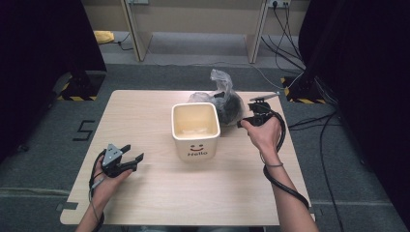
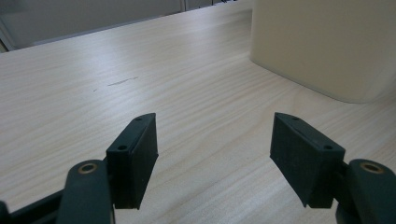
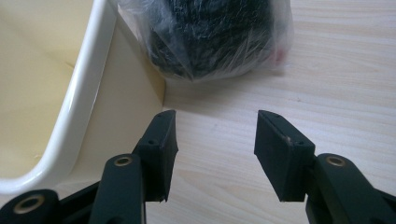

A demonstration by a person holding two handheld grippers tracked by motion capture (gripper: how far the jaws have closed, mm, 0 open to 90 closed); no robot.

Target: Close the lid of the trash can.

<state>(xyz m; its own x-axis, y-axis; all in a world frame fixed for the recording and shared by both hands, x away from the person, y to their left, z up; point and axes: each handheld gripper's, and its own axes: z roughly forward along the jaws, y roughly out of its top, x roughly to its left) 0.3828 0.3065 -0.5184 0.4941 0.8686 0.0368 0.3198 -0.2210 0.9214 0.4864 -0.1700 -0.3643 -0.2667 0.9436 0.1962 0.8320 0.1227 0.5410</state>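
Right gripper [image 3: 212, 140] jaws open, nearing bagged black bundle [image 3: 210, 37] beside cream bin [image 1: 196, 130]; thin plastic may tear or slip. Left gripper [image 2: 212, 154] open, idle.

Table [image 1: 159, 193] with bin [image 1: 196, 130], bag [image 1: 227, 104]

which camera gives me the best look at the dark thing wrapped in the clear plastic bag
The right gripper view: the bagged dark bundle sits close ahead of the open right gripper, so the crinkled plastic and dark contents show plainly. The high view shows the whole bag behind the cream bin, but small. The left gripper view looks at the tabletop and the bin's wall instead.
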